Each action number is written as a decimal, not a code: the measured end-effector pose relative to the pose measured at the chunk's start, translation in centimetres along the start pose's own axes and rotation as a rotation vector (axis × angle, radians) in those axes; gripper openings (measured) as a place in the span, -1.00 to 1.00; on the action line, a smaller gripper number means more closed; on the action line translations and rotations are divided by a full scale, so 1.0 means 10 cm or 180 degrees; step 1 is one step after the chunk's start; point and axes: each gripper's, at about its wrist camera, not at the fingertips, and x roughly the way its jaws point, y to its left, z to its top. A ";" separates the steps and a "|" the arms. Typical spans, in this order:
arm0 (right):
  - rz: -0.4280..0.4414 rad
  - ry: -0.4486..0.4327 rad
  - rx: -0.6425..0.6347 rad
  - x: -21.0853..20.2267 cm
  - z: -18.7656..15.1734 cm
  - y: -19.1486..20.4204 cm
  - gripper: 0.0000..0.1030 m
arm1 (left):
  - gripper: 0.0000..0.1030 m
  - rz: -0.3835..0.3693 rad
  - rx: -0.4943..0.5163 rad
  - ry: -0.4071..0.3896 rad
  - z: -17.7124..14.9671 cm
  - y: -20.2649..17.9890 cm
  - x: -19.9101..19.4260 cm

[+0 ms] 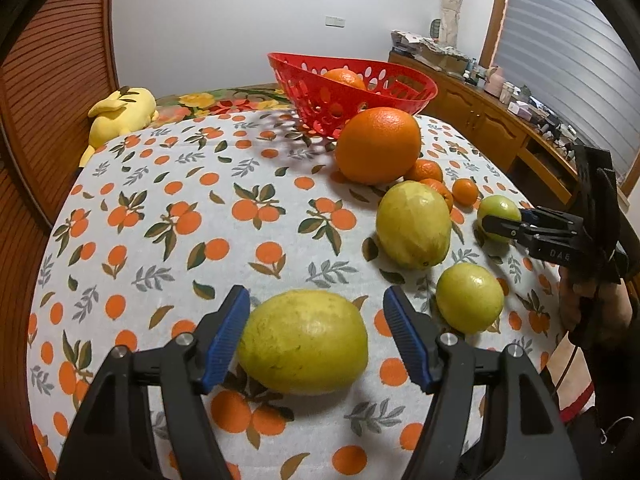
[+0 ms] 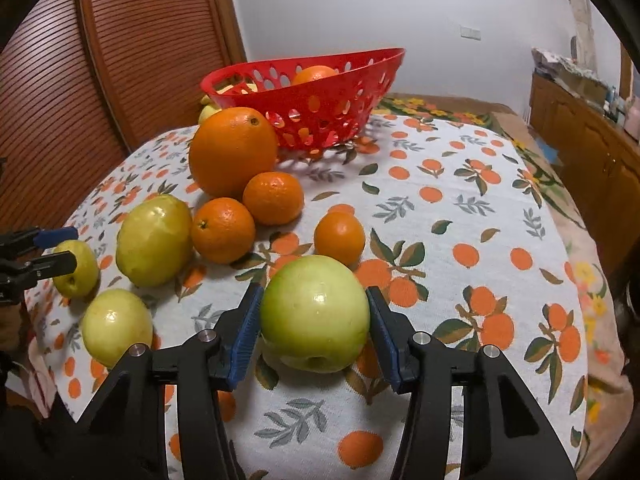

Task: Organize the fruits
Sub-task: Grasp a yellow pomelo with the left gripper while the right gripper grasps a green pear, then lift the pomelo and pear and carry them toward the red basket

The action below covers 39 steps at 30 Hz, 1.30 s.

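We see a green apple [image 2: 315,314] on the orange-print worktop [image 2: 460,208], the right gripper [image 2: 314,334] jaws pressing its sides. The left gripper [image 1: 316,334] straddles a yellow-green fruit [image 1: 303,341], jaws open and not touching. Behind sit a big orange [image 2: 233,151] and the red basket [image 2: 320,104].

Black plastic tongs [image 1: 316,336] with ribbed blue pads [image 1: 226,336], silver screws, white lettering on the right one [image 2: 314,334].

white wall [image 1: 240,20], slatted wooden door [image 2: 132,60], wooden sideboard [image 1: 492,120], window blind [image 1: 568,60].
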 end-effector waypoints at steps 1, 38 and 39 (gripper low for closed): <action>0.0005 -0.0008 0.0011 0.00 -0.01 -0.01 0.01 | 0.35 0.0010 0.0000 0.0003 -0.01 0.01 0.00; 0.0010 0.0003 -0.0013 0.02 -0.03 0.02 0.02 | 0.34 -0.0061 -0.0213 -0.0032 -0.08 0.08 0.13; 0.0011 0.0001 -0.0010 0.02 -0.04 0.02 0.02 | 0.34 -0.0059 -0.0200 -0.0063 -0.04 0.07 0.10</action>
